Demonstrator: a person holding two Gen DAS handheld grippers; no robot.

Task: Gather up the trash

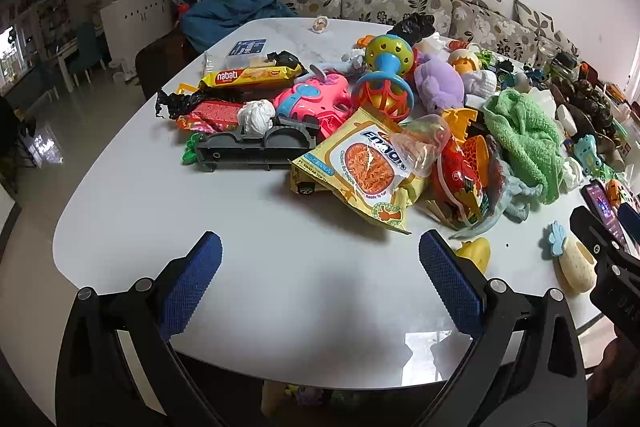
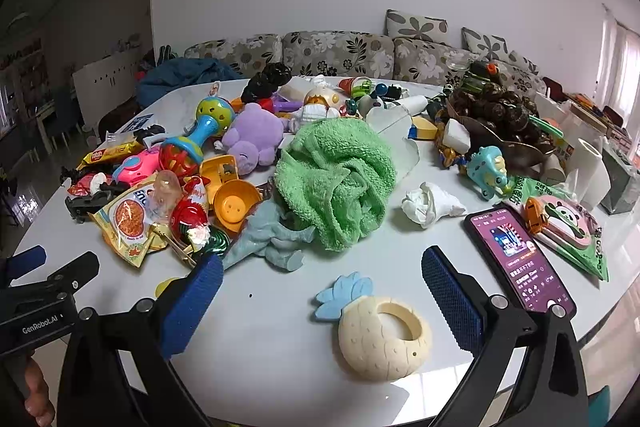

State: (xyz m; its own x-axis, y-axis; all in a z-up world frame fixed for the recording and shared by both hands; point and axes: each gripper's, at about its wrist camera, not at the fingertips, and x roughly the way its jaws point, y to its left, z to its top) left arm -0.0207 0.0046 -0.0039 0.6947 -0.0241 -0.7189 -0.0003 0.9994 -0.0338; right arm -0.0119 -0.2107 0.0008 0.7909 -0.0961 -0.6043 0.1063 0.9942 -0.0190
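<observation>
Left gripper (image 1: pixel 320 271) and right gripper (image 2: pixel 322 291) both tilt downward, jaws spread wide, holding nothing.

The table (image 1: pixel 140 219) is glossy white. A yellow noodle packet (image 1: pixel 360 171) shows orange noodles; the Nabati wrapper (image 1: pixel 248 77) is yellow and red. The towel (image 2: pixel 336 179) is green, the plush (image 2: pixel 252 139) lilac, the pineapple teether (image 2: pixel 380 335) cream with blue leaves, the sofa (image 2: pixel 340 53) grey, seemingly floral-patterned.

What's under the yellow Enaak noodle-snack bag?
A yellow toy car pokes out from under the left edge of the Enaak bag; one black wheel and part of its body show. The rest of the car and anything else beneath are covered.
</observation>
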